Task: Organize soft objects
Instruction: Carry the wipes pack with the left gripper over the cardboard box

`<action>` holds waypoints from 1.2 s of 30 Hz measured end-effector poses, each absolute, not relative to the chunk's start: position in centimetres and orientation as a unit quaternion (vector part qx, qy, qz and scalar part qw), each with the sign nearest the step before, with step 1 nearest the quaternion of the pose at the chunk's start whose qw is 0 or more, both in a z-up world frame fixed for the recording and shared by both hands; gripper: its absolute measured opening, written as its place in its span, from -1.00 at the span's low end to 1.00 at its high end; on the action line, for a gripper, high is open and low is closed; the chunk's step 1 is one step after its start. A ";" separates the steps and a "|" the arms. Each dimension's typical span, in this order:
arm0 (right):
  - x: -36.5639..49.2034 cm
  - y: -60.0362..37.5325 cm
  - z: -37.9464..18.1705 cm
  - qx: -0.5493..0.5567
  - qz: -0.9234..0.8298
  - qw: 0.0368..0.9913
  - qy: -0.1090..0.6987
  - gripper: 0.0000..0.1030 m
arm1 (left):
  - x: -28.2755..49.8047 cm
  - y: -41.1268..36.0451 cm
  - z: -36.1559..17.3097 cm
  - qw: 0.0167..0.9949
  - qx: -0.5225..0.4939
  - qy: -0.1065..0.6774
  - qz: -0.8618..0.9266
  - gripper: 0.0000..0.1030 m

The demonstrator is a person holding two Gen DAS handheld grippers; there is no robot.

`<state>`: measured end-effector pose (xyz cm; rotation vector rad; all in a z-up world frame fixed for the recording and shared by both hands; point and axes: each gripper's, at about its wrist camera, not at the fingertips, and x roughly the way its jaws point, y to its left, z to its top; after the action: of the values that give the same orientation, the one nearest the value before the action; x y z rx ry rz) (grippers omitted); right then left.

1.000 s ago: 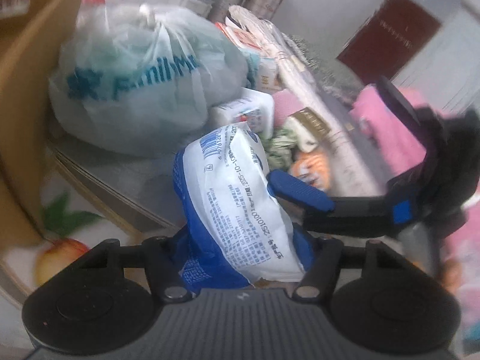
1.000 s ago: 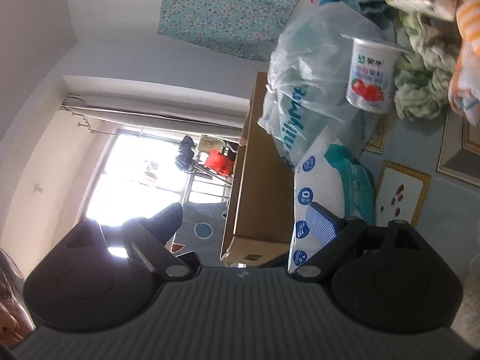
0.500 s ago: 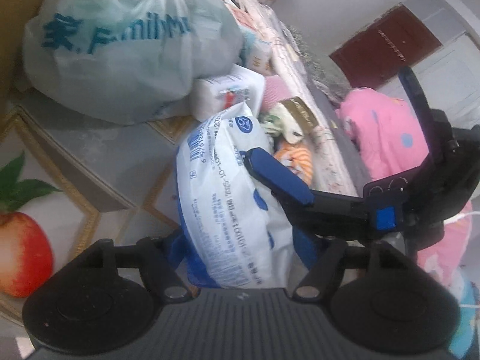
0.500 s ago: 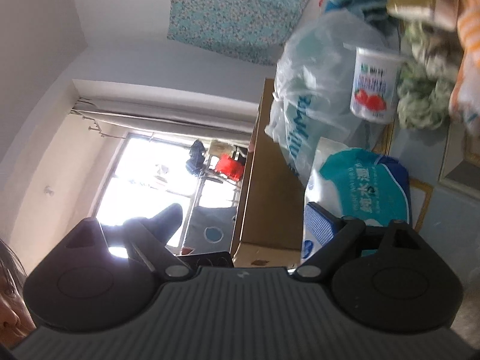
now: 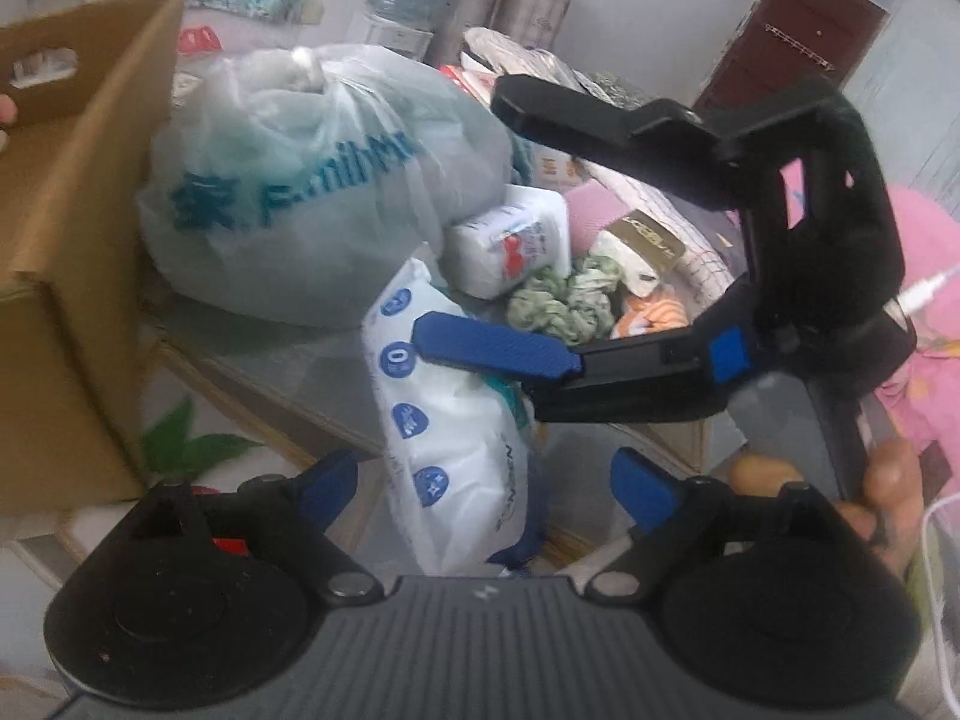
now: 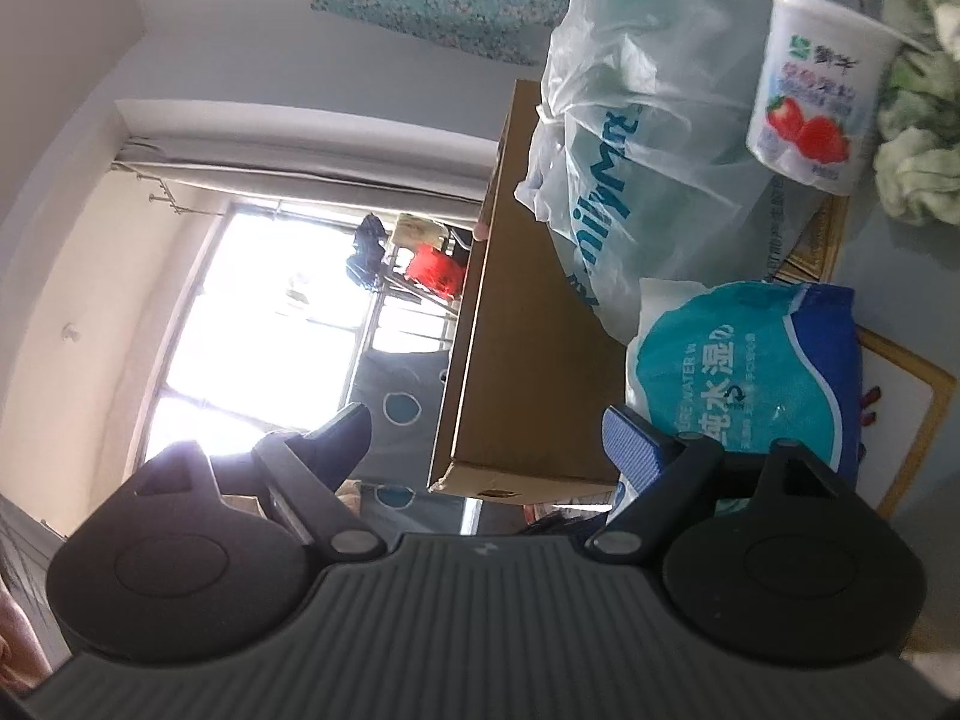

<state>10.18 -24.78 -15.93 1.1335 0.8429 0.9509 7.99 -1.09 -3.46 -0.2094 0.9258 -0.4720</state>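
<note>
Left wrist view: left gripper [image 5: 474,489], its jaws just opened wide, flanks the wet-wipes pack [image 5: 447,426] without pressing it; the pack stands on the tabletop [image 5: 270,372] beside a knotted plastic bag [image 5: 312,180] and a cardboard box [image 5: 66,252]. Right gripper [image 5: 468,216], jaws spread and narrowing slightly, lays one blue finger [image 5: 492,351] against the pack

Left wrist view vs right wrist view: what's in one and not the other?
Left wrist only: the right gripper seen from outside, open beside the wipes pack; the left gripper, its jaws just opened; the dark red door.

Right wrist only: the bright window; the pack's teal front label.

Both: wipes pack, printed plastic bag, cardboard box, yogurt cup, green cloth.
</note>
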 end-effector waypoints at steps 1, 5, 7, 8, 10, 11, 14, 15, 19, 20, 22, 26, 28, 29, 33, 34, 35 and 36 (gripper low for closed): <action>10.3 -24.6 -15.8 0.499 0.421 0.659 0.372 0.65 | 8.0 -0.9 -3.5 0.864 -0.100 0.442 -0.220 0.79; 10.2 -25.3 -14.8 0.493 0.418 0.676 0.355 0.68 | 7.8 0.2 -3.6 0.869 -0.110 0.440 -0.198 0.78; 9.8 -26.6 -14.4 0.493 0.408 0.688 0.343 0.69 | 7.7 1.0 -3.5 0.873 -0.113 0.435 -0.188 0.76; 9.6 -27.2 -14.2 0.493 0.399 0.695 0.338 0.69 | 7.6 1.3 -3.5 0.875 -0.113 0.434 -0.185 0.74; 9.1 -28.5 -14.0 0.487 0.381 0.711 0.334 0.69 | 7.6 1.5 -3.7 0.878 -0.109 0.433 -0.173 0.69; 8.7 -29.1 -13.9 0.481 0.370 0.721 0.334 0.69 | 7.5 1.6 -3.7 0.879 -0.108 0.432 -0.173 0.69; 7.9 -30.1 -14.2 0.457 0.338 0.744 0.351 0.68 | 7.4 1.5 -3.7 0.878 -0.113 0.427 -0.183 0.55; 7.8 -30.1 -14.5 0.451 0.329 0.747 0.361 0.68 | 7.4 1.5 -3.7 0.879 -0.112 0.425 -0.184 0.45; 7.6 -29.3 -15.9 0.414 0.293 0.759 0.408 0.65 | 7.2 1.5 -3.4 0.883 -0.108 0.419 -0.183 0.25; 7.5 -29.0 -16.3 0.408 0.290 0.759 0.416 0.62 | 7.1 1.5 -3.4 0.884 -0.107 0.418 -0.181 0.24; 7.7 -28.1 -16.8 0.395 0.294 0.757 0.429 0.53 | 6.9 1.5 -3.2 0.887 -0.101 0.415 -0.177 0.21; 7.6 -26.6 -16.0 0.354 0.300 0.772 0.434 0.49 | 6.8 1.5 -3.3 0.883 -0.099 0.419 -0.185 0.36; 7.5 -26.3 -15.6 0.343 0.302 0.777 0.432 0.49 | 6.7 1.5 -3.3 0.881 -0.097 0.425 -0.186 0.54; 7.5 -26.3 -15.3 0.342 0.306 0.778 0.429 0.48 | 6.5 1.5 -3.2 0.880 -0.095 0.425 -0.187 0.55; 7.2 -26.5 -14.5 0.331 0.305 0.786 0.424 0.48 | 6.6 1.1 -3.2 0.878 -0.090 0.425 -0.200 0.64; 7.3 -26.5 -14.6 0.327 0.302 0.788 0.426 0.48 | 6.8 0.9 -3.3 0.877 -0.085 0.427 -0.203 0.64; 7.4 -26.4 -14.8 0.326 0.298 0.787 0.431 0.48 | 7.0 0.6 -3.5 0.876 -0.079 0.431 -0.202 0.64; 7.6 -26.2 -15.1 0.327 0.296 0.785 0.436 0.48 | 7.2 0.3 -3.6 0.876 -0.075 0.434 -0.198 0.63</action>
<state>7.59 -26.19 -15.10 0.7057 0.9404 0.6376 7.15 0.29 -3.65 -0.1562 0.9057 -0.4122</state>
